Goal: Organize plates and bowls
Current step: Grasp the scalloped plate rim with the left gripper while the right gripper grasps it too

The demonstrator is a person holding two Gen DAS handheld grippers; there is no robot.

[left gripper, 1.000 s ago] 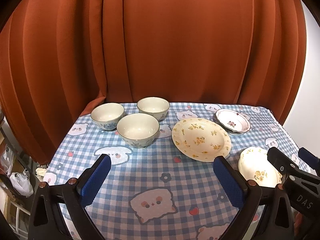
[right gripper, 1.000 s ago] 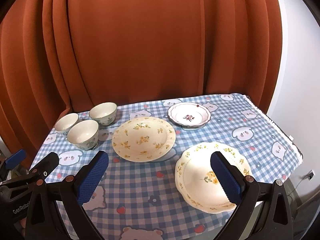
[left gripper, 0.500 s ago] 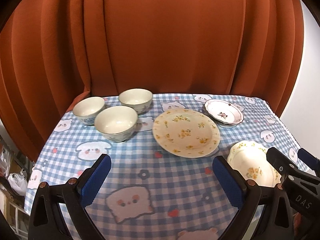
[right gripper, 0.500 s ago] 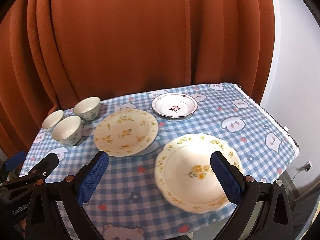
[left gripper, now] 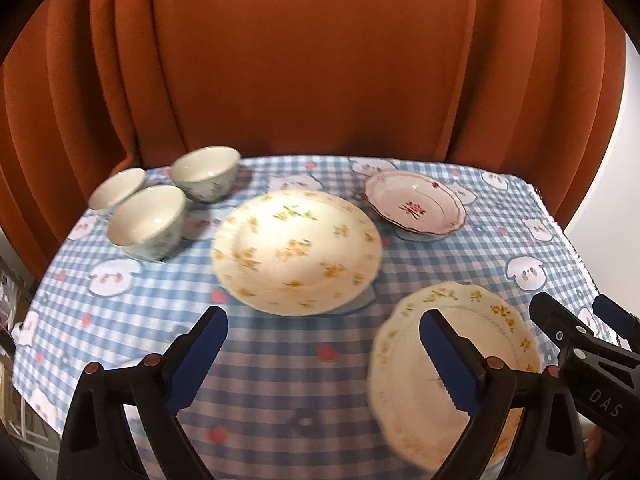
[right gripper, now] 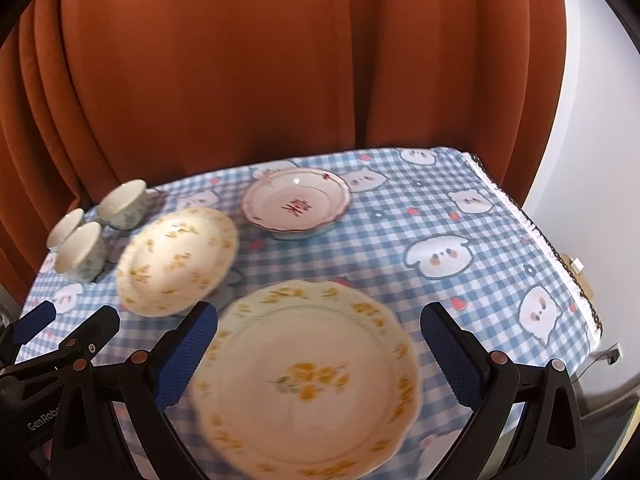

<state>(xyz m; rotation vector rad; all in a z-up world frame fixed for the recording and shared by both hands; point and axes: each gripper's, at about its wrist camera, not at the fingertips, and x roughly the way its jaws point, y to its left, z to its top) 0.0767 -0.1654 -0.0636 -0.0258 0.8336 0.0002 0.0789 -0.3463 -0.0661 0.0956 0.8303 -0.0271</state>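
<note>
Three pale bowls (left gripper: 148,220) stand clustered at the far left of the checked tablecloth (left gripper: 280,360). Mid-table lies a round yellow-flowered plate (left gripper: 296,248), with a small red-patterned plate (left gripper: 416,208) behind it to the right. A scalloped yellow-flowered plate (right gripper: 308,380) sits at the near right. My right gripper (right gripper: 319,309) hovers open over this scalloped plate (left gripper: 404,392), its fingers astride it without touching. My left gripper (left gripper: 322,316) is beside it over bare cloth. Its jaws are closing with nothing between them.
An orange curtain (left gripper: 320,60) hangs close behind the table. The table's right edge (right gripper: 560,248) drops off toward a white wall (right gripper: 592,120). Bare cloth shows between the round plate (right gripper: 176,260) and the near edge.
Both grippers have moved forward and lower over the table, so the dishes loom larger. The scalloped plate now lies between the right gripper's fingers. The left fingers stand slightly closer together.
</note>
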